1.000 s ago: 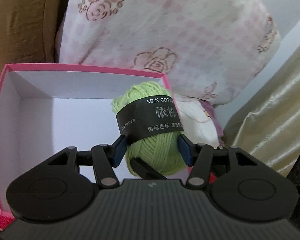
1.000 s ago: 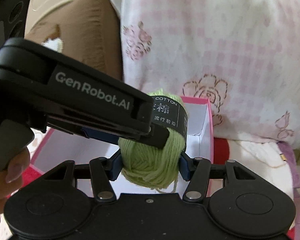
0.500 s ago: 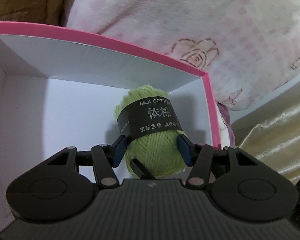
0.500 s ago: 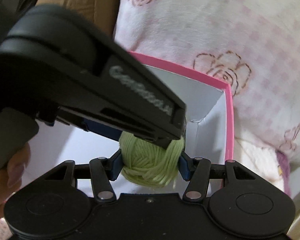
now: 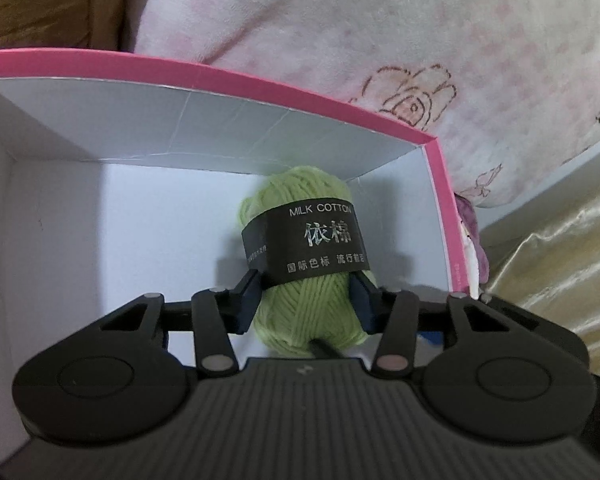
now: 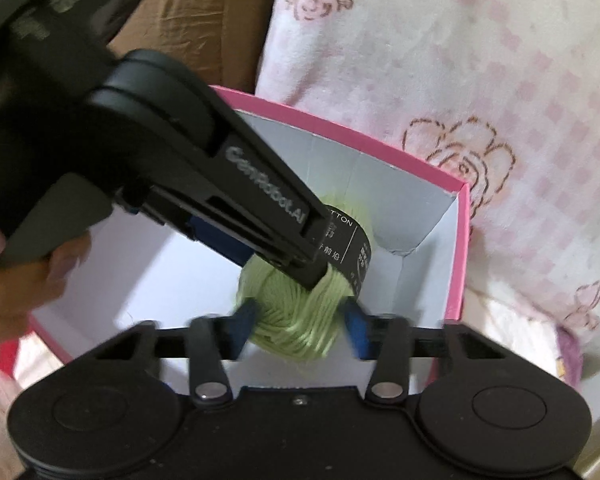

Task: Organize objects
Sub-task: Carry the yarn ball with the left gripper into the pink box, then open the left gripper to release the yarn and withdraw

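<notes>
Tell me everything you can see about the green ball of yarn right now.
The green ball of yarn is a small, soft, light-green skein, wound in loose strands, with a black paper band round its middle printed "MILK COTTON" and Chinese characters. It sits inside the pink box, near the far right corner over the white floor. Both grippers hold it: the left gripper pinches its lower half with blue-padded jaws, and the right gripper closes on it from another side. Whether it rests on the floor is unclear.
</notes>
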